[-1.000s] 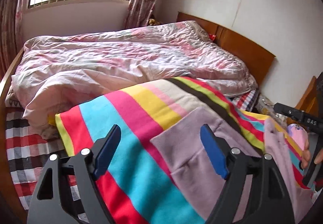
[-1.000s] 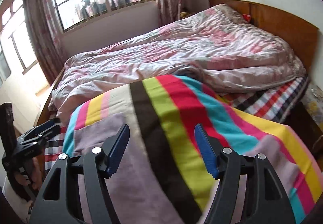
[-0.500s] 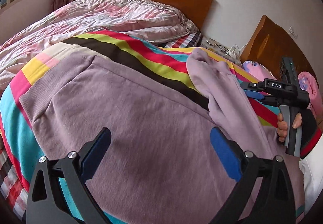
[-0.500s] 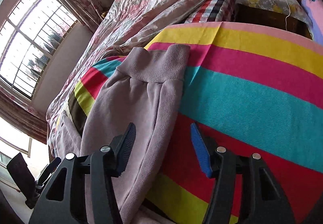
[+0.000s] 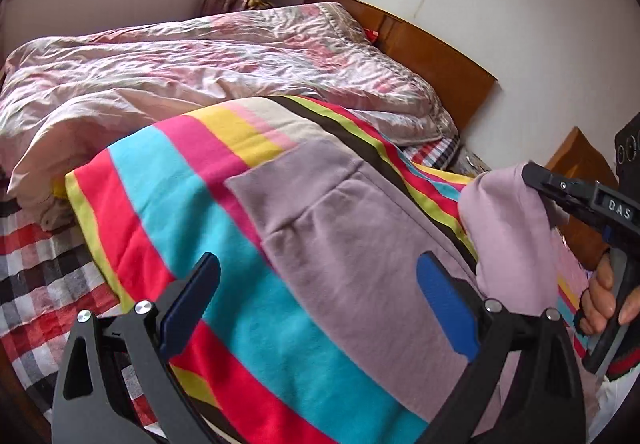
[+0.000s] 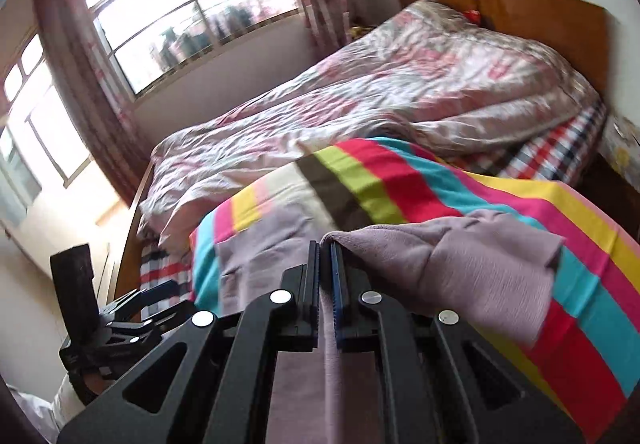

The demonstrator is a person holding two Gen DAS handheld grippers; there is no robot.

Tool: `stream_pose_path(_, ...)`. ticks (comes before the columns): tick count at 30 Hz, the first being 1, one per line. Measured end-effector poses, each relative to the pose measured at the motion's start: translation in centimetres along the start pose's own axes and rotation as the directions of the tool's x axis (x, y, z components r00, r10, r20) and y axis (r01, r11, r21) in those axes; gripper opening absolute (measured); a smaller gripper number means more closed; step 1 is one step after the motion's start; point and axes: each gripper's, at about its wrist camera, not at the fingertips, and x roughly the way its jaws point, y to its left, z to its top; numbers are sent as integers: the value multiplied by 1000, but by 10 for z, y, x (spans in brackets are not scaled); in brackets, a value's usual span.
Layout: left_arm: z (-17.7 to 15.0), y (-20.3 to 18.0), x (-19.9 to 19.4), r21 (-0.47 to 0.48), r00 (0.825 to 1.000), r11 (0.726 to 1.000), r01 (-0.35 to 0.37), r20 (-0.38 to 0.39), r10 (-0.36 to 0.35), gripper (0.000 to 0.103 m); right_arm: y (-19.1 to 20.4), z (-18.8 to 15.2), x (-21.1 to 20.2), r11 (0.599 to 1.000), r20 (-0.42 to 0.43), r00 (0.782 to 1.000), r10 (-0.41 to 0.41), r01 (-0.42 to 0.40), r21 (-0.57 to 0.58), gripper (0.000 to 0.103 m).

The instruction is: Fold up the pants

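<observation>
Mauve sweatpants (image 5: 352,252) lie on a striped blanket (image 5: 168,196) on the bed, waistband toward the far side. My left gripper (image 5: 316,304) is open and empty, hovering above the pants. My right gripper (image 6: 325,256) is shut on the pants' leg end (image 6: 460,264) and holds it lifted off the blanket. In the left wrist view the right gripper (image 5: 540,184) shows at the right with the raised fabric (image 5: 508,228) hanging from it. The left gripper (image 6: 132,308) shows at the lower left of the right wrist view.
A rumpled pink floral quilt (image 5: 200,56) covers the far half of the bed. A wooden headboard (image 5: 432,60) stands at the right wall. A plaid sheet (image 5: 36,272) shows at the bed's near left edge. A window (image 6: 188,0) is behind.
My right gripper has shut on the pants' leg end and lifted it. My left gripper has swung back to the left, still open.
</observation>
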Motion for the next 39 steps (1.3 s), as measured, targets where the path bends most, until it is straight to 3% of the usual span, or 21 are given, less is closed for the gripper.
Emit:
stream_pose_path(3,-6,31,-19,-64,999,997,-51,14,51,99,60,-26,59,994,-149,987,51,-66,-92,11)
stream_pose_path(6,-16,60,-31,-102,994,989,-108,5,110,99,85,-56,96,986,-247,963,104,-133,-101,18)
stream_pose_path(8,-23,77,-37,-128,991,983,-133,-11,133,99,84,-61,93,984,-227,963,147,-165,-64,53)
stream_pose_path(10,-26,85,-39,-146,990,979,-140,-19,139,99,74,-57,70,984,-159,974,164,-173,-43,65)
stream_pose_path(12,-24,85,-40,-153,993,981,-116,-22,114,99,60,-50,34,989,-71,989,128,-133,-58,64)
stream_pose_path(16,-17,43,-29,-97,999,995,32,-27,-35,99,0,-58,-35,1000,46,999,-6,6,8,64)
stream_pose_path(18,-14,8,-18,-11,995,996,90,-40,-90,99,-27,-76,-59,997,53,997,-60,57,58,64)
stream_pose_path(20,-13,-34,-1,135,994,987,84,-78,-74,99,-44,-97,-71,991,41,994,-97,93,99,64)
stream_pose_path(21,-14,-55,10,234,995,971,50,-95,-28,99,-51,-108,-75,987,31,994,-108,103,126,64)
stream_pose_path(23,-19,-89,32,411,992,910,-52,-83,95,98,-60,-126,-78,978,14,992,-125,121,168,64)
stream_pose_path(26,-23,-106,52,523,982,843,-127,-54,182,98,-70,-145,-78,967,8,991,-133,128,221,64)
stream_pose_path(28,-31,-113,69,627,970,770,-120,-92,226,97,-75,-149,-76,960,16,992,-122,113,257,64)
stream_pose_path(30,-39,-120,74,697,974,713,-72,-105,201,95,-76,-149,-72,959,15,993,-117,109,263,64)
stream_pose_path(33,-43,-127,86,747,974,662,-71,-91,208,95,-73,-146,-65,962,11,994,-108,101,254,64)
stream_pose_path(34,-41,-128,91,743,976,667,-56,-100,195,91,-70,-145,-64,963,14,995,-103,96,251,64)
stream_pose_path(35,-37,-127,95,730,977,682,-38,-116,178,80,-68,-144,-62,964,15,995,-100,93,248,64)
stream_pose_path(36,-31,-124,98,704,978,710,-9,-140,152,70,-66,-143,-61,966,14,995,-99,93,243,64)
stream_pose_path(38,-10,-111,95,591,980,804,66,-190,59,21,-62,-142,-61,968,11,995,-100,94,231,64)
stream_pose_path(39,3,-99,89,496,981,862,109,-195,-11,21,-62,-140,-61,970,11,995,-98,93,227,64)
